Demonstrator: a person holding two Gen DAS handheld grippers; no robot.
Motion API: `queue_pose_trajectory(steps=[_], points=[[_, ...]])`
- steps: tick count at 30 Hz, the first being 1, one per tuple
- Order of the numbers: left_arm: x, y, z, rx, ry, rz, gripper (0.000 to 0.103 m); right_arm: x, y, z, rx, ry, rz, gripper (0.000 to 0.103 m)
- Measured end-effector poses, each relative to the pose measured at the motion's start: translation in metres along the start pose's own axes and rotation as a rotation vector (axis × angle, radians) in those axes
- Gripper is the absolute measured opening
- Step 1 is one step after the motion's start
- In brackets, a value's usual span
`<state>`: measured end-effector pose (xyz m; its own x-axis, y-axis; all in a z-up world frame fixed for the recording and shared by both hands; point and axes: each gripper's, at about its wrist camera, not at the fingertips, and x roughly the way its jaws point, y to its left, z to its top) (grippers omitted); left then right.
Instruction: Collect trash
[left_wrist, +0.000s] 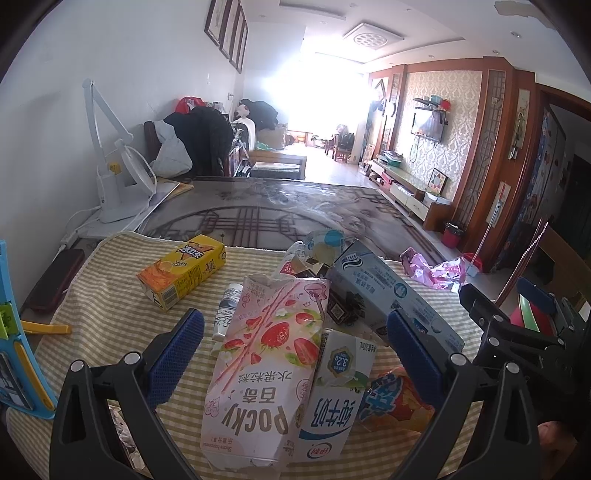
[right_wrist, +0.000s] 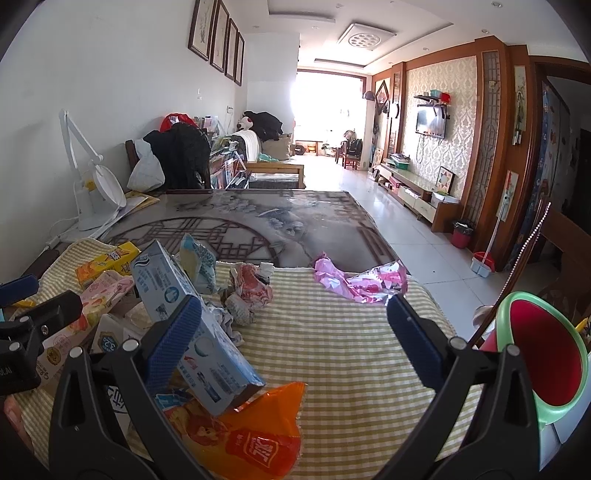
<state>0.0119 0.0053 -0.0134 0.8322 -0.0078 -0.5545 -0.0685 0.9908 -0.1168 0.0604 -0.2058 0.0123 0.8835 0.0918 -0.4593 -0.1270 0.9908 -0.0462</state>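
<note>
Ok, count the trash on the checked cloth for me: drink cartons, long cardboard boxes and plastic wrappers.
Drink cartons: 2 (yellow tea carton, milk carton)
Long boxes: 2 (Pocky box, toothpaste box)
Plastic wrappers: 3 (orange wrapper, pink wrapper, pale blue wrapper)
Total: 7

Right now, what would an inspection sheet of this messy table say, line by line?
Surface: yellow checked cloth over a dark patterned table.
Job's things: Pocky box, milk carton, yellow drink carton, blue toothpaste box, orange snack wrapper, pink wrapper, crumpled paper; watermelon-style bin at the right edge.
Clutter: white desk lamp, yellow clip.
Grippers: left tool open, straddling the Pocky box; right tool open, holding nothing.
Cables: white lamp cord.
Surroundings: living room, wall television, red floor bin.
</note>
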Motion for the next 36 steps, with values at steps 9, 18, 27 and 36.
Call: queue_pose_trajectory(steps=[9,18,27,36], points=[[0.001,-0.001,-0.001,0.002,0.003,-0.001,0.095,0.000,0.001,-0.002,-0.016,0.003,0.000,0.099],[0.001,-0.001,-0.001,0.004,0.002,0.000,0.095,-0.006,0.000,-0.001,-0.010,-0.048,0.017,0.099],[-0.009,-0.010,-0.002,0.066,-0.064,0.058,0.095,-0.007,0.010,0.001,-0.055,-0.062,0.083,0.099],[-0.066,0.009,0.010,0.130,-0.194,0.251,0.095,-0.003,0.011,0.004,-0.018,0.038,0.204,0.099]])
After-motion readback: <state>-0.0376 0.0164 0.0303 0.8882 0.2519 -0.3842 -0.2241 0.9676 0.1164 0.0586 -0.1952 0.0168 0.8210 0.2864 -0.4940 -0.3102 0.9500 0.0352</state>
